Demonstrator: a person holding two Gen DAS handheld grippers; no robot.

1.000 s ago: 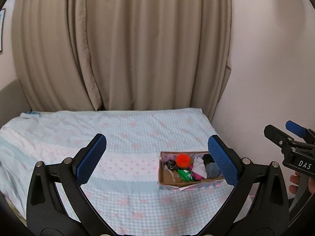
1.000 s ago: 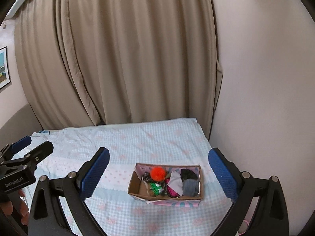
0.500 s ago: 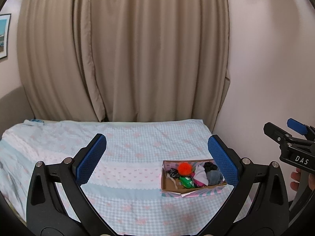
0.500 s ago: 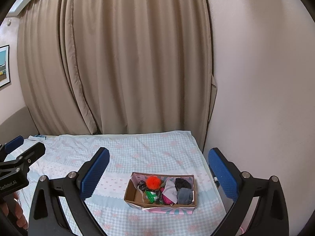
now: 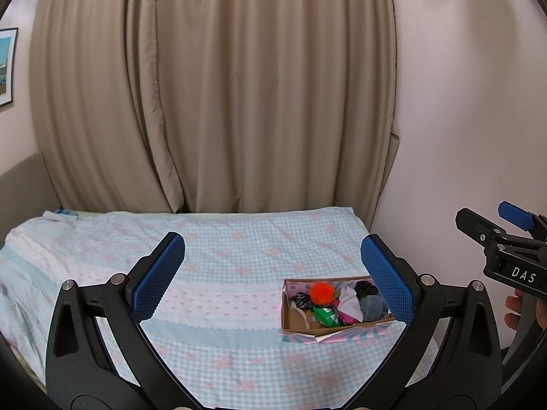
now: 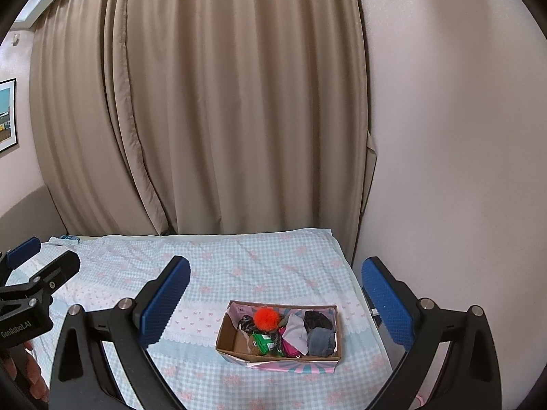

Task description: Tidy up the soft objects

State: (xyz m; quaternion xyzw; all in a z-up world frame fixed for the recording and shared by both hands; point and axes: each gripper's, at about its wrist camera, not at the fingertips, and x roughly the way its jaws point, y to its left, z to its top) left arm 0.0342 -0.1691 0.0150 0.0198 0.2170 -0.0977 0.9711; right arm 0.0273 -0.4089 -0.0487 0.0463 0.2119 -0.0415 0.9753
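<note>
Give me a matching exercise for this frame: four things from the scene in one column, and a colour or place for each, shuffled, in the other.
Things:
1. pompom
2. grey cloth
3. green packet
4. cardboard box

Descriptions:
A. at the right end inside the box
B. on the checked bedspread, near the wall
C. bright orange, fluffy, on top of the pile
D. near the box's front wall, below the orange item

Pairs: 1-C, 2-A, 3-D, 4-B
</note>
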